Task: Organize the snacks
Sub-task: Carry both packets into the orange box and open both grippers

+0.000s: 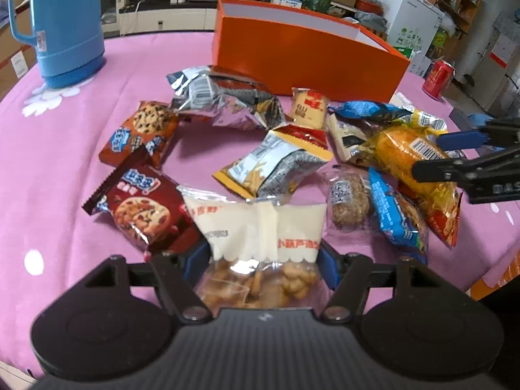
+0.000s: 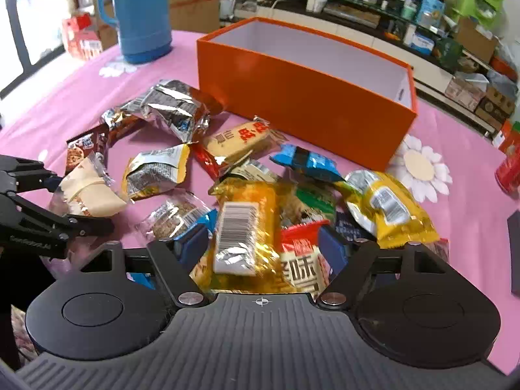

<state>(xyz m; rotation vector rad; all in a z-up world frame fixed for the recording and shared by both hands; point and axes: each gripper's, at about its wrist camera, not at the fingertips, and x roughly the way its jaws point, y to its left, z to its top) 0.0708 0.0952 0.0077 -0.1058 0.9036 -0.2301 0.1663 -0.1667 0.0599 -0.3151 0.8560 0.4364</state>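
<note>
Several snack packets lie in a pile on the pink tablecloth in front of an open orange box (image 1: 305, 61), which is empty inside in the right wrist view (image 2: 302, 97). My left gripper (image 1: 263, 260) is shut on a cream and clear biscuit bag (image 1: 260, 227); it also shows in the right wrist view (image 2: 87, 195). My right gripper (image 2: 263, 250) is shut on a yellow and orange snack bag (image 2: 247, 227), which shows in the left wrist view (image 1: 409, 159) too.
A blue thermos jug (image 1: 65, 26) stands at the far left. A red can (image 1: 437, 78) stands right of the box. Chocolate cookie packs (image 1: 139, 130), a silver bag (image 1: 227, 100) and blue packets (image 1: 393, 214) lie in the pile. A dark object (image 2: 513, 250) lies at the table's right edge.
</note>
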